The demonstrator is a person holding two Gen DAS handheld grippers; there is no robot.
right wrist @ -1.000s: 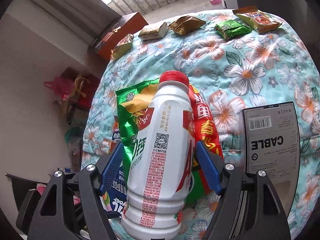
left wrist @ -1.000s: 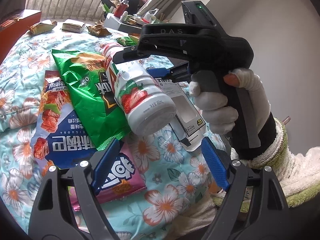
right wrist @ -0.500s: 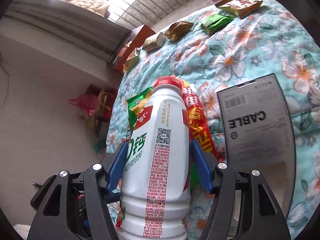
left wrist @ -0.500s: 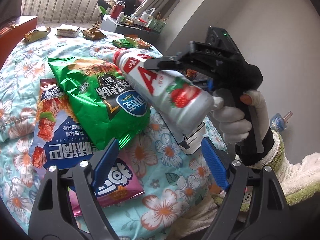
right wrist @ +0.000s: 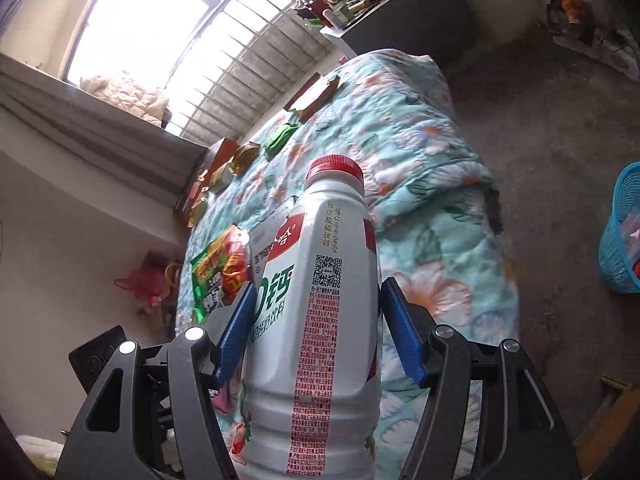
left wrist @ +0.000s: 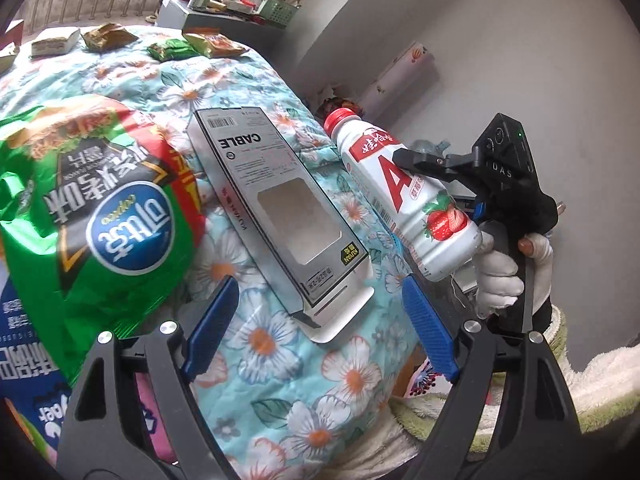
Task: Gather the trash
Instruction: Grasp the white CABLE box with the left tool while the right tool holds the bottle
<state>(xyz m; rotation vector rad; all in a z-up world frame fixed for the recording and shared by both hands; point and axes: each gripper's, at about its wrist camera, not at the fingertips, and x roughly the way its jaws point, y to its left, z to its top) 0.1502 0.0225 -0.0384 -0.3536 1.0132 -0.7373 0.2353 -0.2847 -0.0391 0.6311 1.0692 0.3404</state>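
My right gripper (right wrist: 318,336) is shut on a white strawberry drink bottle (right wrist: 316,312) with a red cap, held in the air past the bed's right edge; the bottle also shows in the left wrist view (left wrist: 404,200). My left gripper (left wrist: 320,328) is open and empty, low over the floral quilt (left wrist: 280,360). Just ahead of it lies a grey "CABLE" box (left wrist: 276,208). A green chip bag (left wrist: 92,208) lies to its left, over blue and pink snack bags (left wrist: 24,360).
Several small wrappers (left wrist: 172,48) lie at the far end of the bed. A blue plastic basket (right wrist: 622,236) stands on the floor to the right of the bed. A cluttered desk (left wrist: 224,4) stands beyond the bed, near a barred window (right wrist: 240,60).
My right gripper has carried the bottle to the right, off the snack bags and out past the bed's edge. The left gripper has shifted right, toward the cable box.
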